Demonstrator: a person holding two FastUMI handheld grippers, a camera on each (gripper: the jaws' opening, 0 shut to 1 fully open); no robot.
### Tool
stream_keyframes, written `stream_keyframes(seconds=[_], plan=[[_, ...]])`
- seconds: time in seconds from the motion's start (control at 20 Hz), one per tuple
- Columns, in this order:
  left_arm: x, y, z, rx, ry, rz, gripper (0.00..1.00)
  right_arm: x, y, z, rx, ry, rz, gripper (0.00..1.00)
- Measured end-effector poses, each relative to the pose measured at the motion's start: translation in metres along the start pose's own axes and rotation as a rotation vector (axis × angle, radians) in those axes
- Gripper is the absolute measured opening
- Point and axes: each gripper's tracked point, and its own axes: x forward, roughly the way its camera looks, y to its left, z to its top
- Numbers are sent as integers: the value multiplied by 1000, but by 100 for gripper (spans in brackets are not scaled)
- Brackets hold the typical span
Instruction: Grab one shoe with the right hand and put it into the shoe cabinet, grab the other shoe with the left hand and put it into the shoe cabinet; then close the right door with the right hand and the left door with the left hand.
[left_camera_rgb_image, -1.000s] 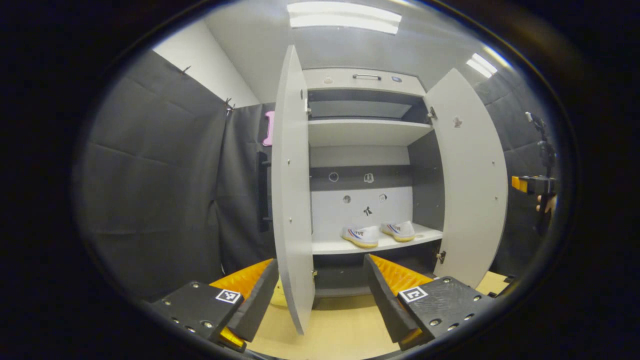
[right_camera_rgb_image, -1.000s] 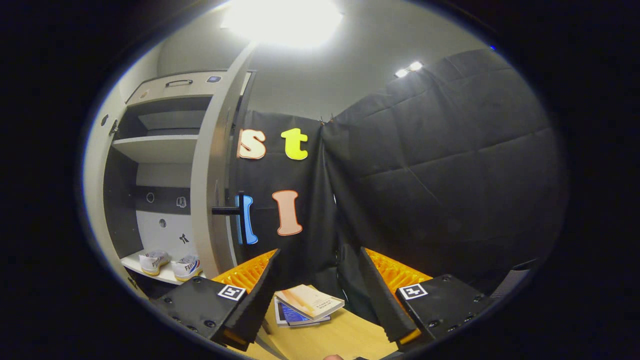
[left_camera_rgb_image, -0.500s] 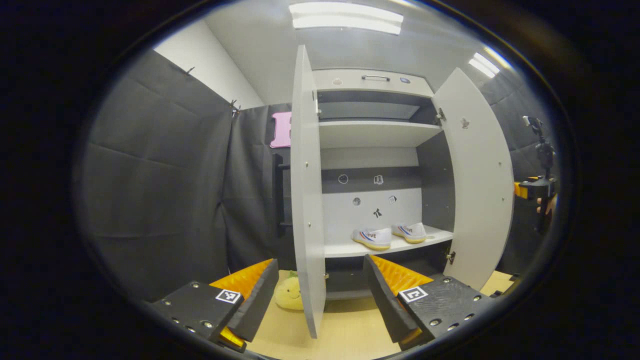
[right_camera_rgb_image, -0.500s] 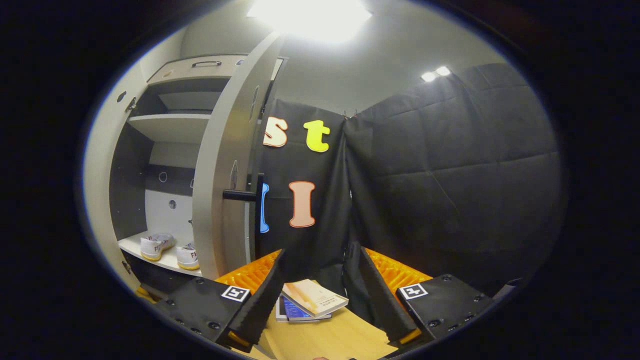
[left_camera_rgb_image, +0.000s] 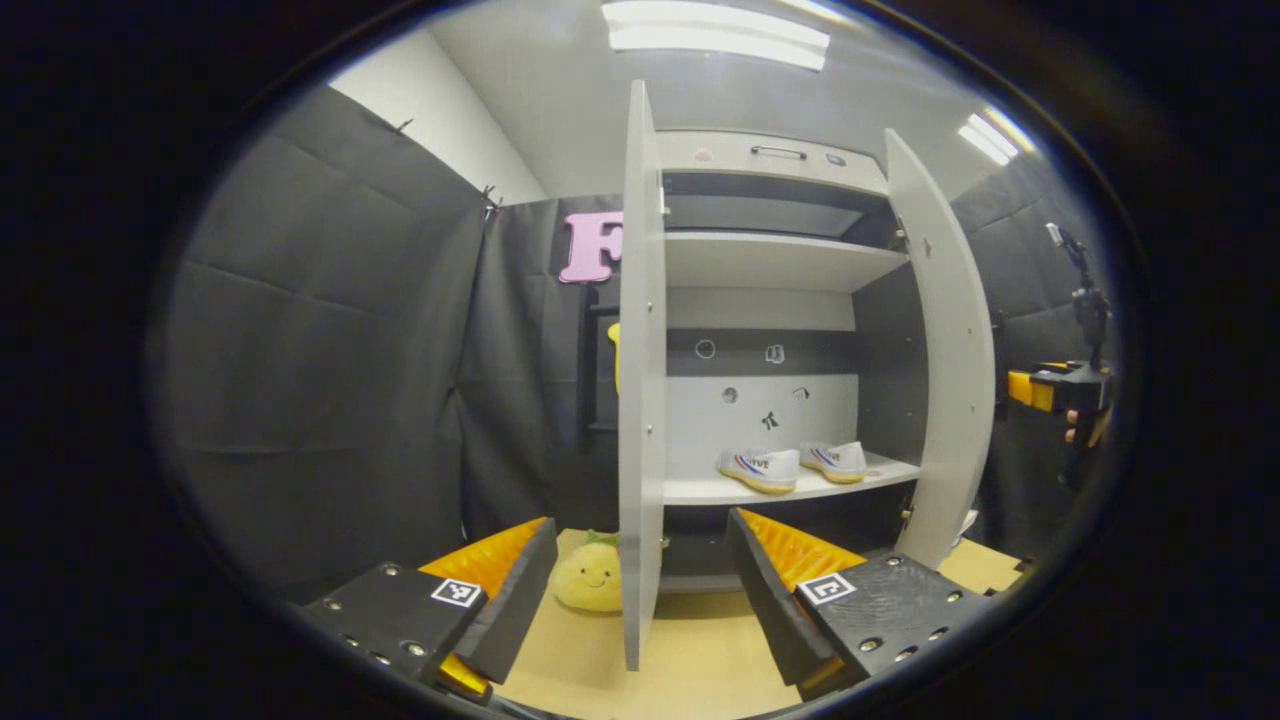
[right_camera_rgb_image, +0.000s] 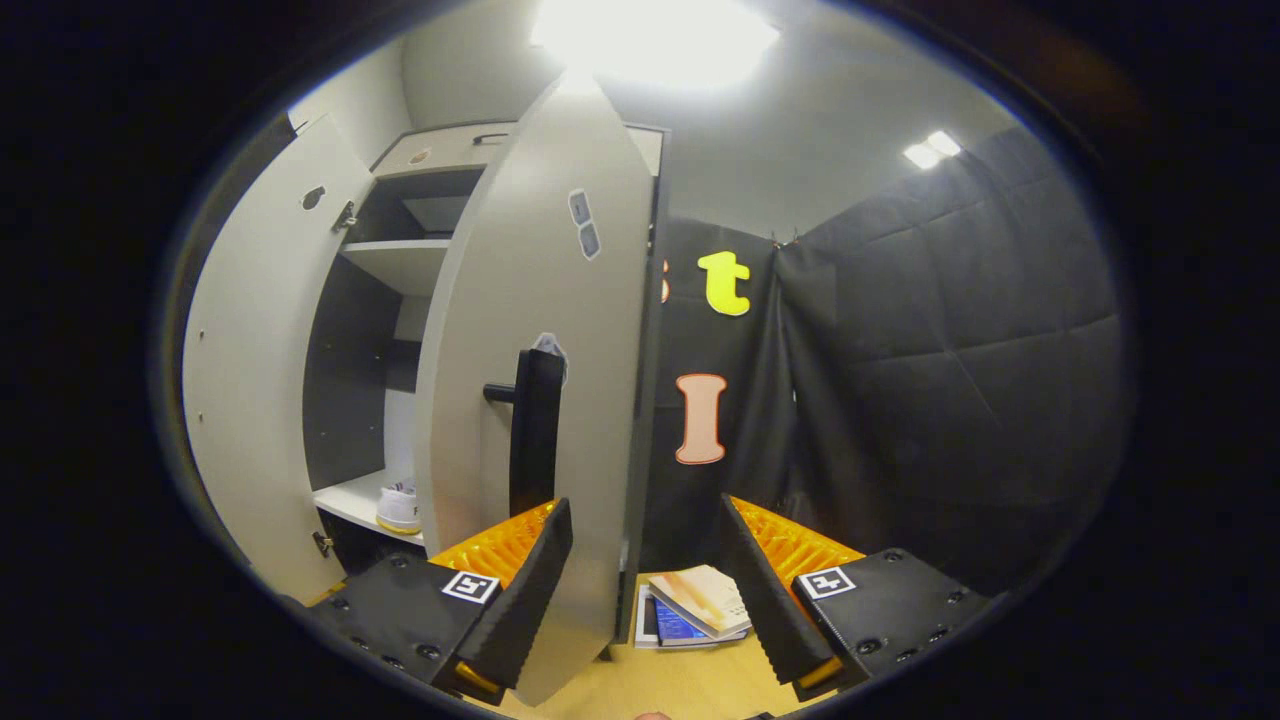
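Observation:
Two white shoes sit side by side on the lower shelf of the grey shoe cabinet. In the left gripper view the left door stands edge-on between my open left gripper's fingers, a little way off. The right door is half swung in; behind it a hand holds my right gripper. In the right gripper view, the right door's outer face and black handle are close ahead. My open right gripper has that door's free edge between its fingers. One shoe peeks past the door.
A yellow plush toy lies on the wooden floor just left of the left door's foot. A small stack of books lies on the floor right of the cabinet. Black cloth walls close in on both sides.
The right door has swung inward, toward shut, with my right gripper following behind it. My left gripper has shifted so the left door now shows edge-on and the plush toy comes into sight.

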Motion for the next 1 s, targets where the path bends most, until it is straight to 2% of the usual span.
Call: stream_keyframes(seconds=[0.05,0.1,0.2,0.3,0.5,0.7,1.0], plan=[[-1,5,1,-1,0,13,99,3,11,0,1,0,27,93],[-1,10,3,-5,-2,26,99,5,21,-1,2,2,57,87],[0,21,4,-20,3,51,99,4,33,-2,2,2,86,92],[5,34,8,-21,3,84,99,3,29,0,2,-11,91,96],[24,70,25,-15,-24,173,98,-1,29,2,24,-28,90,96],[51,111,44,-8,-53,266,98,-8,10,-5,28,-25,63,96],[84,121,44,-35,-41,266,99,-12,-7,-17,20,1,40,96]])
